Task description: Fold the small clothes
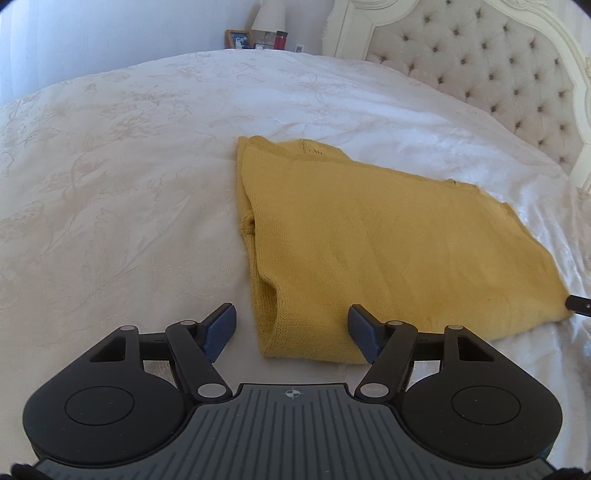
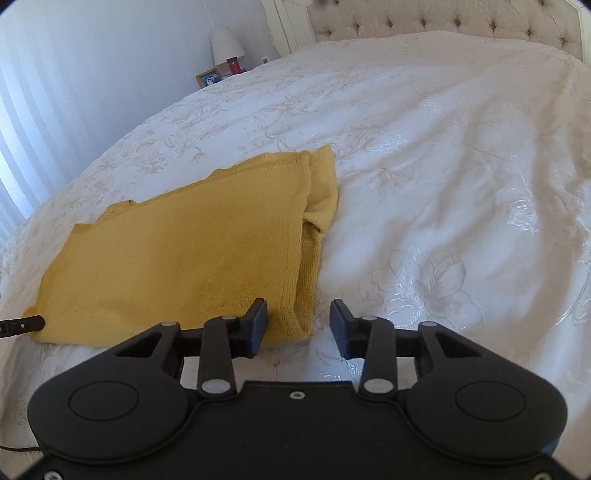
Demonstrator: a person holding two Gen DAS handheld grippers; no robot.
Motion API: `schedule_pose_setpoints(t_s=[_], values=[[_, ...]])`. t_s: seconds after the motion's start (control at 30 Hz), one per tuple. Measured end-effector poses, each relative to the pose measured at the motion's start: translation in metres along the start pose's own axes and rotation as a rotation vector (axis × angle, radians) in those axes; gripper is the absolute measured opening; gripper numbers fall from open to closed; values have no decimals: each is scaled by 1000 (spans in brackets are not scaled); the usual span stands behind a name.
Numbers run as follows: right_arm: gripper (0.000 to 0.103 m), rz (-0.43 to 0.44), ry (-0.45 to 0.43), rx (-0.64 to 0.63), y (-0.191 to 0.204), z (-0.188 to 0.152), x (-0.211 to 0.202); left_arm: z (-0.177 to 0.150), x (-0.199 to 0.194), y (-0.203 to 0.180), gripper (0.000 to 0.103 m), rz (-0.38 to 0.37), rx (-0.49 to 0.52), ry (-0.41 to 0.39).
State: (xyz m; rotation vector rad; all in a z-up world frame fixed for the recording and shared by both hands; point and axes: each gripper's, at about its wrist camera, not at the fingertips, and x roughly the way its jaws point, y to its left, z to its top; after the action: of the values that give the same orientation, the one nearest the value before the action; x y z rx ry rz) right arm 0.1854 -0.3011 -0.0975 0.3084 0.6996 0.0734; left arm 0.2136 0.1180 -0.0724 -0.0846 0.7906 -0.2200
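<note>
Nearest in the left wrist view, the left gripper [image 1: 292, 330] hangs over the near left corner of the folded yellow knit garment [image 1: 369, 236], its jaws apart with nothing pinched: the left finger stands over bare bedspread [image 1: 110, 166] and the right finger over the cloth, so the garment's near left corner lies in the gap between them. In the right wrist view, the right gripper [image 2: 298, 326] sits at the garment's [image 2: 177, 251] near right corner, its jaws also apart and gripping nothing; its left finger overlaps the yellow cloth and its right finger is over the white floral bedspread [image 2: 443, 184].

Farther out, the garment lies flat as a folded rectangle on the bed, with doubled layers showing along both side edges. A fingertip of the other gripper pokes in at the garment's near corner at the side edge of each view.

Beyond the cloth the bedspread runs to a tufted headboard [image 1: 498, 66]. At the far side of the bed stand a lamp [image 1: 269, 16], a red cup [image 1: 280, 40] and a framed photo [image 1: 238, 38].
</note>
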Motion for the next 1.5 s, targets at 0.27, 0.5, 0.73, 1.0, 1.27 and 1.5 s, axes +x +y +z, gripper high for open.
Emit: schedule_pose_setpoints(t_s=[0.27, 0.5, 0.73, 1.0, 1.27, 1.5], values=[[10, 42, 33, -17, 13, -1, 8, -4, 5, -8, 17, -6, 10, 12], [8, -91, 66, -79, 3, 15, -3, 5, 3, -7, 10, -1, 138, 72], [33, -27, 69, 26, -10, -3, 6, 1, -6, -14, 36, 60, 93, 52], [81, -42, -8, 45, -13, -15, 5, 6, -27, -74, 63, 3, 115, -62], [82, -32, -14, 68, -20, -23, 6, 4, 23, -131, 63, -31, 180, -2], [84, -12, -14, 86, -23, -22, 5, -28, 35, -143, 65, 22, 250, 33]])
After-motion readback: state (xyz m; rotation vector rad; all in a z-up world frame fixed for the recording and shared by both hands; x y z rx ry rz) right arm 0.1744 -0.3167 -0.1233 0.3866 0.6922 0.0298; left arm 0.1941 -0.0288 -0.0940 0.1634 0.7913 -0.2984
